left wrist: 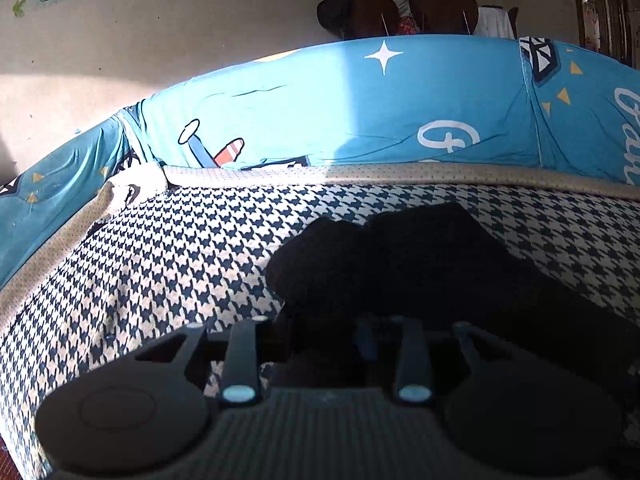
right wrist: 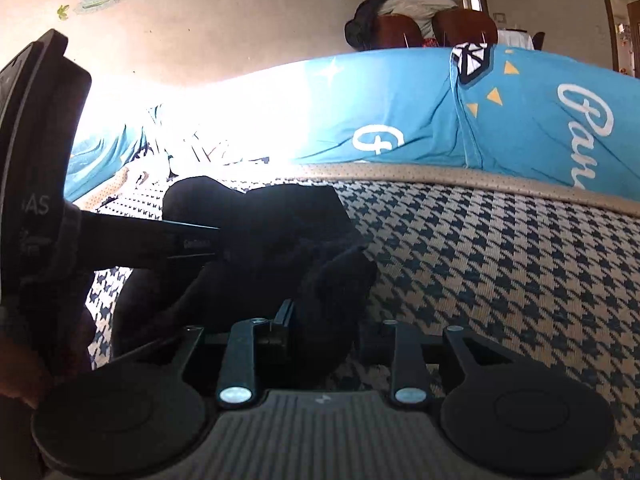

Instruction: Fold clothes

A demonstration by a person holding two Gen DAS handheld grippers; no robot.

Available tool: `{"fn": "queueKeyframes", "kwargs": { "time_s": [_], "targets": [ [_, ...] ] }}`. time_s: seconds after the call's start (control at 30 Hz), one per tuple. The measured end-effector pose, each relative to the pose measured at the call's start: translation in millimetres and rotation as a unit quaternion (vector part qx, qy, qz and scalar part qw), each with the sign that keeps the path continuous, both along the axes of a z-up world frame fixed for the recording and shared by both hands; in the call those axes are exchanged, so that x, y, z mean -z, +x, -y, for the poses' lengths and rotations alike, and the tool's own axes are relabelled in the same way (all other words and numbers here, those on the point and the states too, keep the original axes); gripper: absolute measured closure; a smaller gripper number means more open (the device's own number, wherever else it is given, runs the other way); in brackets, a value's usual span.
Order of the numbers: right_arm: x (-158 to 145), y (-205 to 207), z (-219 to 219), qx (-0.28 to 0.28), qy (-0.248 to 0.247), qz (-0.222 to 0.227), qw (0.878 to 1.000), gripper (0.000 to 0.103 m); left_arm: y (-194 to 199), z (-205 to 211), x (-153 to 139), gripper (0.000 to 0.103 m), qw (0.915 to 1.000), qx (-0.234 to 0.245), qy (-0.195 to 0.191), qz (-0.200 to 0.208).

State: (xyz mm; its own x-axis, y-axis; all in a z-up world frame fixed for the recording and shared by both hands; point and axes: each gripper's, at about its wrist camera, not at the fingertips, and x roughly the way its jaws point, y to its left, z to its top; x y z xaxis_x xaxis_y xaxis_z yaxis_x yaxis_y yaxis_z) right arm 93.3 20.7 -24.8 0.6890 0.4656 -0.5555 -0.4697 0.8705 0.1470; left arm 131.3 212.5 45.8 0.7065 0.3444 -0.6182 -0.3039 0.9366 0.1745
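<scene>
A black garment (left wrist: 400, 260) lies crumpled in a heap on a houndstooth cover (left wrist: 160, 260). In the left wrist view my left gripper (left wrist: 320, 332) is low at the near edge of the heap. Its jaws stand a little apart with dark cloth between them, and shadow hides the fingertips. In the right wrist view the black garment (right wrist: 280, 220) fills the middle left. My right gripper (right wrist: 326, 328) has its jaws slightly apart with a fold of the cloth between them. The left gripper's fingers (right wrist: 192, 240) reach into the heap from the left.
Blue printed bedding (left wrist: 360, 112) rises like a wall behind the houndstooth cover (right wrist: 500, 280), with a beige trim (left wrist: 400, 174) along its foot. Beyond it stand brown chairs heaped with clothes (right wrist: 420, 12) against a wall. Strong sunlight washes out the far left.
</scene>
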Motion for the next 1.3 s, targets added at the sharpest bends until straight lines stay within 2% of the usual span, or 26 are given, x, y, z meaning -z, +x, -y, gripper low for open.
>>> {"fn": "queueKeyframes", "kwargs": {
  "time_s": [0.03,0.1,0.23,0.3,0.43,0.53,0.6,0.77,0.87,1.03,1.13,1.3],
  "targets": [
    [1.7,0.1,-0.3,0.001,-0.005,-0.006,1.0,0.066,0.9,-3.2,3.1,0.062,1.0,-0.003,-0.005,-0.006],
    [0.9,0.0,1.3,0.004,-0.008,-0.013,1.0,0.056,0.4,-11.8,1.8,0.056,0.9998,-0.011,-0.018,-0.008],
    [-5.8,3.4,9.8,0.017,-0.02,-0.029,0.999,0.043,-1.9,-30.4,-8.7,0.033,0.9986,-0.046,-0.025,0.004],
    [-9.4,5.1,17.7,0.03,-0.025,-0.038,0.999,0.038,-2.8,-40.6,-13.3,0.031,0.9974,-0.065,-0.028,0.008],
    [-18.9,6.5,34.5,0.052,-0.017,-0.043,0.998,0.038,-4.9,-70.3,-16.5,0.029,0.9919,-0.117,-0.048,0.009],
    [-30.2,2.9,43.3,0.07,-0.016,-0.006,0.997,0.039,-9.0,-93.5,-18.1,0.029,0.9857,-0.153,-0.069,0.011],
    [-38.0,-1.5,46.3,0.06,0.001,0.014,0.998,0.048,-11.2,-101.3,-19.1,0.029,0.9837,-0.162,-0.078,0.013],
    [-43.4,-13.9,32.0,-0.017,0.027,0.038,0.999,0.052,-11.5,-95.2,-22.0,0.029,0.9859,-0.135,-0.098,0.013],
    [-36.8,-22.9,15.7,-0.052,0.007,0.045,0.998,0.052,-8.2,-78.8,-24.9,0.028,0.9903,-0.101,-0.093,0.018],
    [-26.8,-31.5,2.7,-0.081,-0.007,0.027,0.996,0.052,3.4,-53.8,-24.3,0.025,0.9944,-0.052,-0.089,0.022],
    [-21.8,-31.1,-0.5,-0.084,-0.02,0.027,0.996,0.052,11.5,-39.6,-20.9,0.025,0.9966,-0.029,-0.074,0.022],
    [-2.9,-11.9,6.0,-0.054,-0.025,-0.018,0.998,0.052,29.4,-25.2,-9.8,0.023,0.9984,-0.006,-0.056,0.012]
  ]
}}
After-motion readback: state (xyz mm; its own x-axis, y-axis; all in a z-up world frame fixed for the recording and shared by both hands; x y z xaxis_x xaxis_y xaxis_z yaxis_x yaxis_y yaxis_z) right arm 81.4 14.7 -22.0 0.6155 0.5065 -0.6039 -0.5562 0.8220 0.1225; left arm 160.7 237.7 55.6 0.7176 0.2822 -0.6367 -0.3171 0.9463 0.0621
